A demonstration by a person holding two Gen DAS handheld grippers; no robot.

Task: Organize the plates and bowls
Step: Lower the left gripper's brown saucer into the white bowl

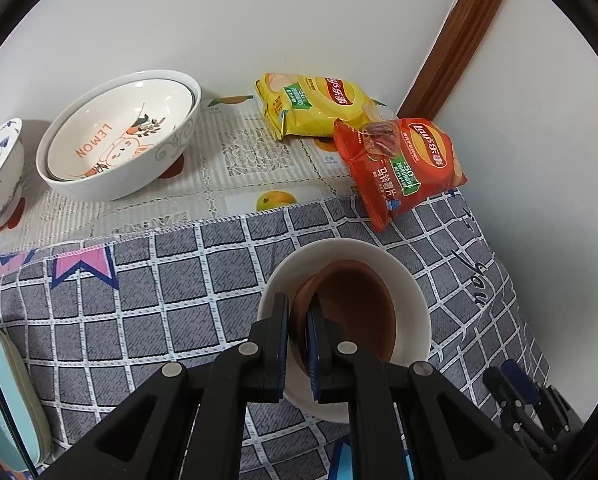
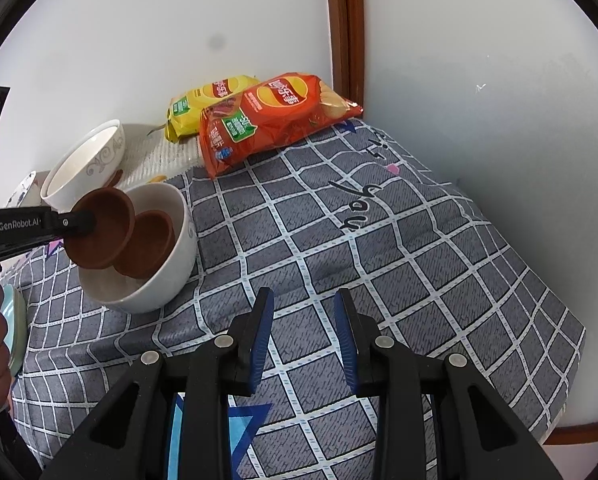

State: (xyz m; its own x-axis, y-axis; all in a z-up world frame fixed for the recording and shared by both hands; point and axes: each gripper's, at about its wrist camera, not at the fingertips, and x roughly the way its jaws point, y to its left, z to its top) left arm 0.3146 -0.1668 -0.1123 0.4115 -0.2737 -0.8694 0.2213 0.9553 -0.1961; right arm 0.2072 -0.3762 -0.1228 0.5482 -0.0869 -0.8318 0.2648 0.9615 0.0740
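left wrist view: the left gripper (image 1: 297,316) is clamped on the rim of a brown dish (image 1: 351,308), held over a white bowl (image 1: 403,280). a thin rim pinch could slip.

right wrist view: the right gripper (image 2: 304,332) is parted, empty over the checked cloth (image 2: 419,260). another matte brown dish (image 2: 151,246) lies tilted in the glossy bowl.

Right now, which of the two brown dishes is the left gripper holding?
The upper brown dish, pinched at its rim by the left gripper above the white bowl. The other brown dish rests inside that bowl, ungripped.
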